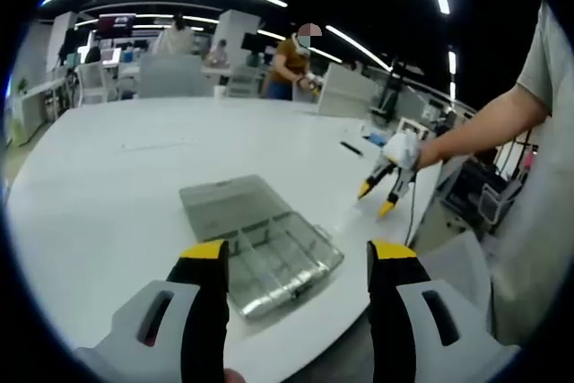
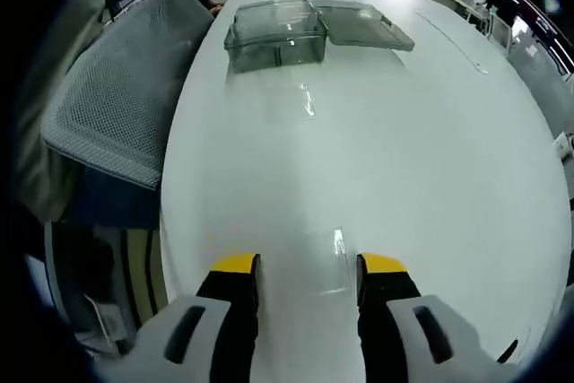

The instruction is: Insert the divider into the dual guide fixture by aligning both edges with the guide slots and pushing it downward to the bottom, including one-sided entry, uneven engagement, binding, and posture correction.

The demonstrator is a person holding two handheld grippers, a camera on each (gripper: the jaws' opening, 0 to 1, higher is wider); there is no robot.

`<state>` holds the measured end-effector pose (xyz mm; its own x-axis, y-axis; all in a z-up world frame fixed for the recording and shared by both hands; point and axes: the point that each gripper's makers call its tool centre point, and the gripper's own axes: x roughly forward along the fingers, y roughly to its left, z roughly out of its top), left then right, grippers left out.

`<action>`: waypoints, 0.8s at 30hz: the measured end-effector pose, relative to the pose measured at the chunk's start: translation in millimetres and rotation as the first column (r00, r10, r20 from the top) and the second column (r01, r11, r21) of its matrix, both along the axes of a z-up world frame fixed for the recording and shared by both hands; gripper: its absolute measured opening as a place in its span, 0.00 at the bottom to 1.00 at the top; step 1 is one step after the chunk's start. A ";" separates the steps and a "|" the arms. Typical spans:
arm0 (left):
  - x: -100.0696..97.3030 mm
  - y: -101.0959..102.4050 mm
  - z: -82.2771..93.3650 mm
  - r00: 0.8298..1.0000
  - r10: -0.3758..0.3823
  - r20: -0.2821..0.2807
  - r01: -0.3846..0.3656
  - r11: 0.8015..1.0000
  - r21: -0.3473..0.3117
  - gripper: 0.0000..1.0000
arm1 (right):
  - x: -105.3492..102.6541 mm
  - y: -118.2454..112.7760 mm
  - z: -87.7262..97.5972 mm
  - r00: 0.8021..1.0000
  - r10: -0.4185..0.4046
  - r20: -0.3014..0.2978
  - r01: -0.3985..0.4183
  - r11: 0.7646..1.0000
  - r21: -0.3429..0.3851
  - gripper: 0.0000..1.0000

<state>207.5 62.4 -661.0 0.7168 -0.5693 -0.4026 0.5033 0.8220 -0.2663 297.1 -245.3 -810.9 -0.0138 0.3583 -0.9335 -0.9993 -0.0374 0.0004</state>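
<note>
Two yellow-tipped black jaws of the left gripper [image 1: 299, 253] rise from the bottom of the left gripper view, spread wide apart with nothing between them. Just beyond their tips, on a large white table [image 1: 117, 186], lies a clear plastic compartment box [image 1: 278, 262] with its hinged lid [image 1: 229, 199] folded flat open on the far side; thin partitions show inside the tray, but a separate divider cannot be made out. Farther right, near the table's edge, the right gripper [image 1: 387, 193] points downward in a person's hand [image 1: 404, 148], its yellow tips apart and empty. A dark pen-like object [image 1: 351, 148] lies beyond it. People sit at desks in the background. From the right gripper view, the right gripper [image 2: 308, 265] shows its own jaws parted, holding nothing, hovering over bare white table [image 2: 404, 159]. Well ahead sits the clear compartment box [image 2: 273, 38], its lid [image 2: 363, 24] laid open to the right. A grey mesh chair [image 2: 117, 96] stands beside the table's left edge.
</note>
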 end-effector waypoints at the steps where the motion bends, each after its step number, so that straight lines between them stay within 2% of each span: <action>1: 0.1 -0.2 -0.5 1.000 0.000 0.000 0.000 1.000 0.001 0.60 | 0.5 0.2 -0.2 1.000 0.006 0.001 -0.006 1.000 -0.002 0.39; 7: -0.9 -3.2 -2.0 1.000 -0.001 -0.005 0.001 1.000 0.001 0.61 | -1.2 0.1 -5.0 0.997 0.073 -0.009 -0.073 0.997 -0.033 0.38; 17: -2.4 -2.5 -5.7 1.000 0.001 -0.017 0.000 1.000 0.010 0.63 | 2.5 4.7 -6.8 0.990 0.143 0.008 -0.142 0.988 -0.068 0.32; 24: -2.5 -2.4 -9.5 1.000 0.002 -0.030 -0.002 1.000 0.001 0.63 | 3.3 3.2 -7.3 0.991 0.131 0.008 -0.130 0.989 -0.073 0.31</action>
